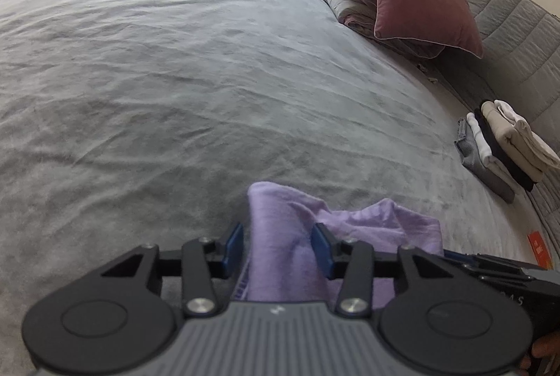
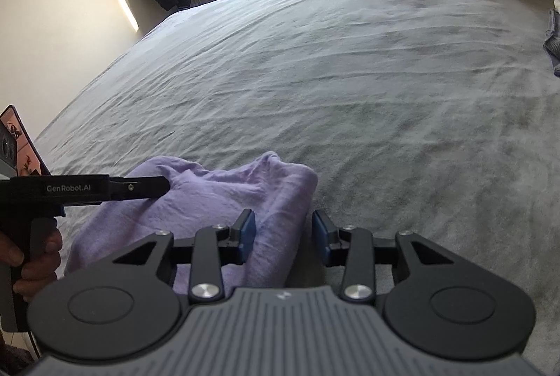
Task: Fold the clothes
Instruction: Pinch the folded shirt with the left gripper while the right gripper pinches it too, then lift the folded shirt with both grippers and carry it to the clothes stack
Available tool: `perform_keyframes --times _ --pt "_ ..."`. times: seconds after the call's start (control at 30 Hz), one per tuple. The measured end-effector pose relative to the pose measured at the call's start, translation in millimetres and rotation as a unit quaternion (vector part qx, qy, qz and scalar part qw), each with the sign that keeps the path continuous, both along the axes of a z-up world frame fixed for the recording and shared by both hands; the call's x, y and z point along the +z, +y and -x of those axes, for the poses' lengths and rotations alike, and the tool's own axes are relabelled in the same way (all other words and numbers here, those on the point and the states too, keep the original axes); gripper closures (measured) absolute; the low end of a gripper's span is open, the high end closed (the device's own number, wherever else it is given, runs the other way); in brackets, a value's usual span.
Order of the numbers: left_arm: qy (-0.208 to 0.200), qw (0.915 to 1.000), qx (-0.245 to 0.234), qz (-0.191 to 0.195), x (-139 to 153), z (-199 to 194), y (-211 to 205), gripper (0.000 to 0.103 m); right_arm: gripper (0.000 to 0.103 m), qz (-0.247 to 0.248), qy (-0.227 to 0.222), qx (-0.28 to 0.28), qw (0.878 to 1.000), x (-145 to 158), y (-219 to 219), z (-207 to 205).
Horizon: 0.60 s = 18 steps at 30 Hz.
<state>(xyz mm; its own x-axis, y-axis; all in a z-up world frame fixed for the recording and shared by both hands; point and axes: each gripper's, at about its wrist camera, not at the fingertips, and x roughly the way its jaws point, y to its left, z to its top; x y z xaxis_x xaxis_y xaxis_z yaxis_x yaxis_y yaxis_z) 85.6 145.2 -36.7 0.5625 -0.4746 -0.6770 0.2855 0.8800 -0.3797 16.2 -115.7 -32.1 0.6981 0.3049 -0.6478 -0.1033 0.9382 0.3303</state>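
Arranging the crumpled lilac garment before the first fold.

The soft lilac cotton garment (image 2: 217, 201) is lying bunched in a heap on the near part of the wide grey plush bed cover (image 2: 350, 78), so I am judging that the step in hand is getting hold of the cloth to spread it flat; the next move is probably asking for firm pinches on two edges and a pull apart. The left gripper (image 1: 278, 244) is standing partly open, with a raised fold of the garment passing between its blue pads (image 1: 233, 241); whether they are pressing it I cannot tell. The right gripper (image 2: 281, 230) is also partly open, its jaws astride the right edge of the garment, with a gap showing at the right pad. A stack of folded clothes (image 1: 504, 145) is waiting well apart near the quilted headboard (image 1: 518, 36).
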Motion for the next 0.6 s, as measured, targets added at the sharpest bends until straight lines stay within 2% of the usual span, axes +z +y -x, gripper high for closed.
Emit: perform_keyframes --times 0.07,0.13,0.3,0.43,0.5,0.6 --pt "-0.003 1.0000 0.007 -0.001 -1 2 -2 0.069 0.066 0.005 -0.008 0.006 1.000 -2 5 1" --pt "-0.007 0.9999 0.016 0.000 -2 2 -3 0.074 0.076 0.015 -0.021 0.014 1.000 -4 10 2" --pt "-0.034 0.9990 0.026 -0.008 0 11 -9 0.083 0.086 0.036 -0.044 0.013 0.998 -3 18 7" --pt "-0.067 0.9973 0.028 -0.010 4 20 -9 0.085 0.087 0.021 -0.035 0.003 0.999 -1 12 7" --pt "-0.066 0.9974 0.024 -0.015 5 21 -9 0.083 0.082 0.011 -0.028 0.001 1.000 0 9 8" --pt "-0.055 0.9982 0.019 -0.017 6 19 -5 0.078 0.081 0.010 -0.026 0.009 1.000 2 7 13"
